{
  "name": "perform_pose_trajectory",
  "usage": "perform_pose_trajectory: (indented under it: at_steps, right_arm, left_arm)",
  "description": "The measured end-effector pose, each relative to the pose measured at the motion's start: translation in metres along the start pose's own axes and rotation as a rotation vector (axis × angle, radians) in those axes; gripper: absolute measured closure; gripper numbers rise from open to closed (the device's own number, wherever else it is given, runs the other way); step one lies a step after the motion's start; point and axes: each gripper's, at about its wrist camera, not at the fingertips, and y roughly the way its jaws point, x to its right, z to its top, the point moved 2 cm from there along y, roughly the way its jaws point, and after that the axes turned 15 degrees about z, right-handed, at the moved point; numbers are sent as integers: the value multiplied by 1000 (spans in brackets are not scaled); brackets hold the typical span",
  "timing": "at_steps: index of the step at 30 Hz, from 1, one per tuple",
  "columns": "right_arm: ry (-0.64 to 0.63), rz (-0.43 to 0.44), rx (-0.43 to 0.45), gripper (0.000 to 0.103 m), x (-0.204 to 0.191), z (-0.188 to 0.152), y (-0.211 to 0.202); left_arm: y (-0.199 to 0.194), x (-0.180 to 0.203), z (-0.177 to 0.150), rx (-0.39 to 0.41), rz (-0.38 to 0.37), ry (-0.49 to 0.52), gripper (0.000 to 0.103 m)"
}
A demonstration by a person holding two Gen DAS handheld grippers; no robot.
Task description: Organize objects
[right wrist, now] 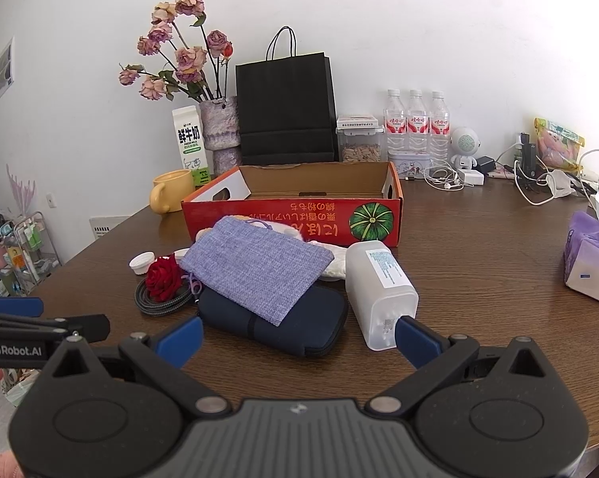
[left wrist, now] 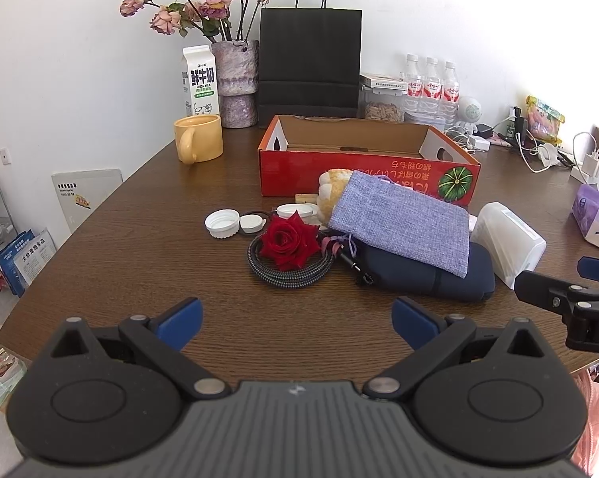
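A pile of small objects lies in front of an open red cardboard box (left wrist: 363,177) (right wrist: 291,223). A lilac fabric pouch (left wrist: 403,223) (right wrist: 255,267) rests on a navy zip case (left wrist: 431,275) (right wrist: 275,322). Left of them a red rose (left wrist: 289,241) (right wrist: 163,277) sits on a coiled braided cable (left wrist: 287,271) (right wrist: 160,302). White lids (left wrist: 222,223) (right wrist: 142,263) lie further left, and a clear plastic box (left wrist: 506,239) (right wrist: 379,290) on the right. My left gripper (left wrist: 297,320) is open above bare table. My right gripper (right wrist: 299,336) is open just short of the navy case.
Behind the red box stand a yellow mug (left wrist: 197,141), a milk carton (left wrist: 199,81), a vase of dried roses (left wrist: 235,79), a black paper bag (left wrist: 309,63) and three water bottles (left wrist: 431,83). Cables and chargers (right wrist: 538,179) and a tissue pack (right wrist: 592,263) lie right.
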Motion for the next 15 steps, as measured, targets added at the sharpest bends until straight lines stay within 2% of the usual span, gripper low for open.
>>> perform_pose_trajectory:
  at_steps: [15]
  right_arm:
    - [-1, 0, 0, 0, -1, 1, 0]
  left_arm:
    - [-1, 0, 0, -2, 0, -1, 0]
